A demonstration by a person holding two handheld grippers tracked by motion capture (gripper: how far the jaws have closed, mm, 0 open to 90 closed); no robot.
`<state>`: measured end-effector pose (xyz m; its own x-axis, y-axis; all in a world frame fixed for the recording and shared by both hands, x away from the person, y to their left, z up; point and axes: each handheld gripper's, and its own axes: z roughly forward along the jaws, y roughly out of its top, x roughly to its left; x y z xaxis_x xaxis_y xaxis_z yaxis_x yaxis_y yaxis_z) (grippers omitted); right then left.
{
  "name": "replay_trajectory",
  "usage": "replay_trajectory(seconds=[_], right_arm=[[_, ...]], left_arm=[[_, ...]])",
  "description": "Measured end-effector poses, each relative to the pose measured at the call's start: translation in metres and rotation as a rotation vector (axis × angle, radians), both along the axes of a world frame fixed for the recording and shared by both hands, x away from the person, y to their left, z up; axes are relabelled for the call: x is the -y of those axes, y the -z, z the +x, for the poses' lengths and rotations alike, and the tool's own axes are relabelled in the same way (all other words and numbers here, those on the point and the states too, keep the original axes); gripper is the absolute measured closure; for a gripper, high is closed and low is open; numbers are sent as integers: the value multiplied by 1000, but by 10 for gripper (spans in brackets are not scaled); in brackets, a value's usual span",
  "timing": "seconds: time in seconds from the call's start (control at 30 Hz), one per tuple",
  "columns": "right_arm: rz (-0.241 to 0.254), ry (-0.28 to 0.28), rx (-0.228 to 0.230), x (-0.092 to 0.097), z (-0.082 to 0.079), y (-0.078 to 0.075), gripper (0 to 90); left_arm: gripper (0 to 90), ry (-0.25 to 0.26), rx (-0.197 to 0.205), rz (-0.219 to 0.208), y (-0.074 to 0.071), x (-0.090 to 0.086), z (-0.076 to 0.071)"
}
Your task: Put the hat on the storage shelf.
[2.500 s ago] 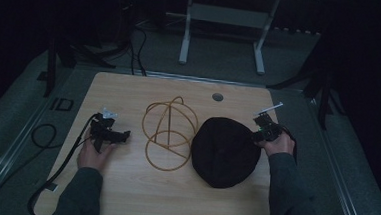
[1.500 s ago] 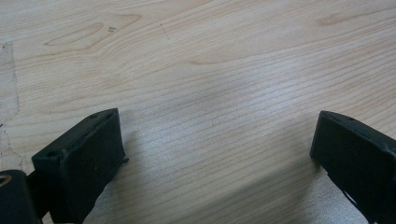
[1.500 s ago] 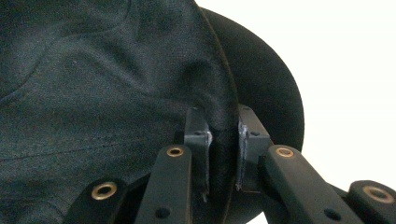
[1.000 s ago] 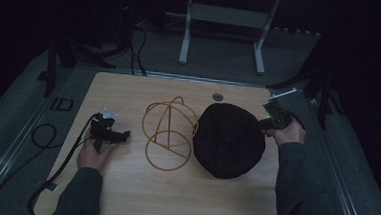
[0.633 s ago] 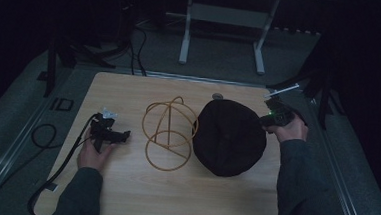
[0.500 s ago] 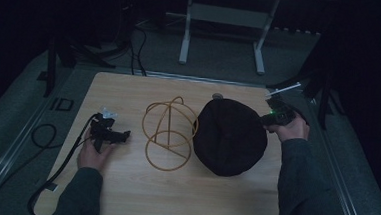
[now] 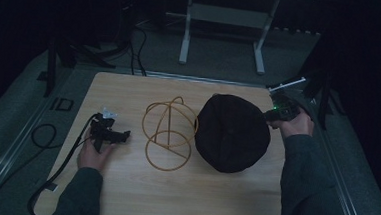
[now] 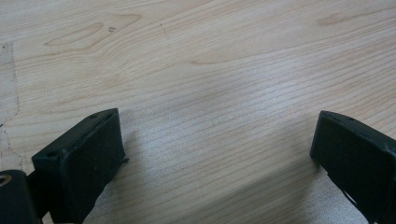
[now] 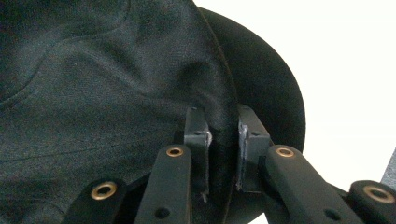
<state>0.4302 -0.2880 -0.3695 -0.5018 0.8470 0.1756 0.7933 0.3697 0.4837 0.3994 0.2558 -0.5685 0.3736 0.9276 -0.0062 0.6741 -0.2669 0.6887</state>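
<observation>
- While my right gripper [image 9: 223, 140] pinches the edge of the black hat [image 7: 232, 132], the hat sits on the right side of the wooden table [image 7: 123, 193].
- My left gripper [image 7: 110, 134] rests on the table's left side, its jaws wide apart with nothing between them.
- Between that gripper and the hat stands a yellow wire frame [image 7: 169, 134], just beside the hat.

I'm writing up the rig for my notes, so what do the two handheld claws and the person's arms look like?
Both arms wear dark grey-green long sleeves. The left claw is black, with a pale plate on top and a black cable trailing off the table's near edge. Its pads are blocky and matte black. The right claw shows a small green light and a pale plate; its black linkage arms carry brass-coloured rivets.
</observation>
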Motion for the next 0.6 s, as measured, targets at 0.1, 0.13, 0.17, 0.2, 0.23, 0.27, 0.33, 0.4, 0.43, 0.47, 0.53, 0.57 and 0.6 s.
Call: replay_trajectory(seconds=[0.1, 0.13, 0.17, 0.2, 0.23, 0.27, 0.33, 0.4, 0.43, 0.47, 0.53, 0.57, 0.6], right_arm=[[-2, 3, 5, 2, 1, -4, 782], [-2, 7, 6, 3, 1, -5, 782], [-2, 8, 7, 4, 1, -6, 781], [0, 10, 9, 5, 1, -8, 781], [1, 13, 9, 7, 1, -9, 781], [3, 14, 12, 9, 1, -10, 782], [10, 22, 11, 11, 0, -13, 781], [19, 25, 16, 14, 0, -15, 781], [23, 24, 17, 15, 0, -16, 782], [26, 26, 19, 16, 0, -18, 782], [31, 27, 22, 17, 0, -21, 782], [34, 27, 20, 17, 0, -23, 782], [33, 24, 21, 17, 0, -25, 781]], left_arm=[[23, 0, 0, 0, 0, 0, 0], [23, 0, 0, 0, 0, 0, 0], [22, 0, 0, 0, 0, 0, 0], [22, 0, 0, 0, 0, 0, 0], [22, 0, 0, 0, 0, 0, 0], [23, 0, 0, 0, 0, 0, 0], [22, 0, 0, 0, 0, 0, 0], [23, 0, 0, 0, 0, 0, 0], [22, 0, 0, 0, 0, 0, 0], [22, 0, -1, 0, 0, 0, 0], [22, 0, -1, 1, 0, 0, 0], [22, 0, -1, 0, 0, 0, 0], [23, 1, -1, 0, 0, 0, 0]])
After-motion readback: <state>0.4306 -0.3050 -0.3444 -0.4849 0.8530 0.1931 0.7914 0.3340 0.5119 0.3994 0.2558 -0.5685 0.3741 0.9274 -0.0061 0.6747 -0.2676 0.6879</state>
